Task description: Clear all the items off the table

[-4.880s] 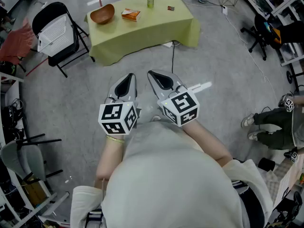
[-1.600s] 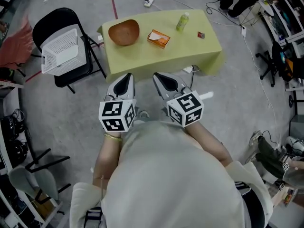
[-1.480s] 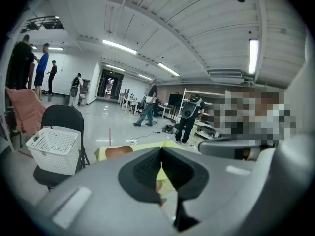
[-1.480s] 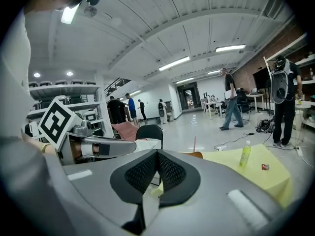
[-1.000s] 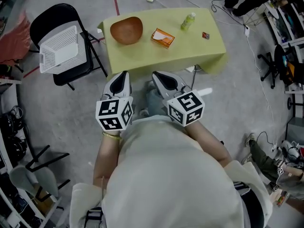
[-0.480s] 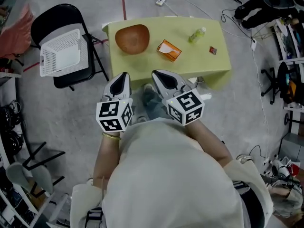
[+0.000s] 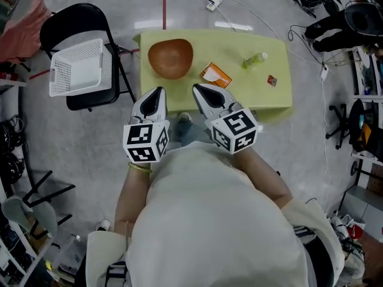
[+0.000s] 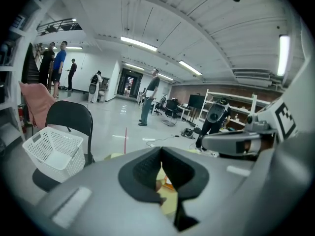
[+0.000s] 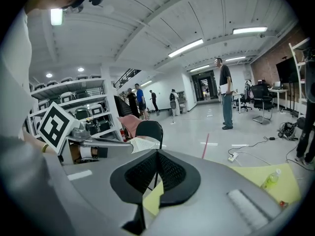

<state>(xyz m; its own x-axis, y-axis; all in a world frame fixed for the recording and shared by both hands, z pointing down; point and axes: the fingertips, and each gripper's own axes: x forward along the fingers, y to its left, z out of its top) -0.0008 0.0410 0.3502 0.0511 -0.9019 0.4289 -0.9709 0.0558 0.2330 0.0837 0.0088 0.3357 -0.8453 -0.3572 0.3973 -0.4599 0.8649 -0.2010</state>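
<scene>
Yellow-green cloth covers the worktop (image 7: 263, 94). In the head view both tongs partly hide its near edge.

On it:
- wooden bowl (image 7: 170, 57)
- orange packet (image 7: 215, 75)
- green bottle (image 7: 255, 60)
- small red item (image 7: 271, 81), too small to identify

Left tongs (image 7: 157, 93) and right tongs (image 7: 198, 89) are both fully closed, nothing in either. In the left gripper view the tongs' own body blocks most of the worktop; only a sliver of cloth and packet shows through the jaw notch.

Black chair (image 7: 66, 20) carrying a white basket (image 7: 78, 67) stands left of the worktop.

Versus earlier frames: the worktop is much nearer, now right at the tong tips. The four items sit in the same layout, and the tongs stay closed.
</scene>
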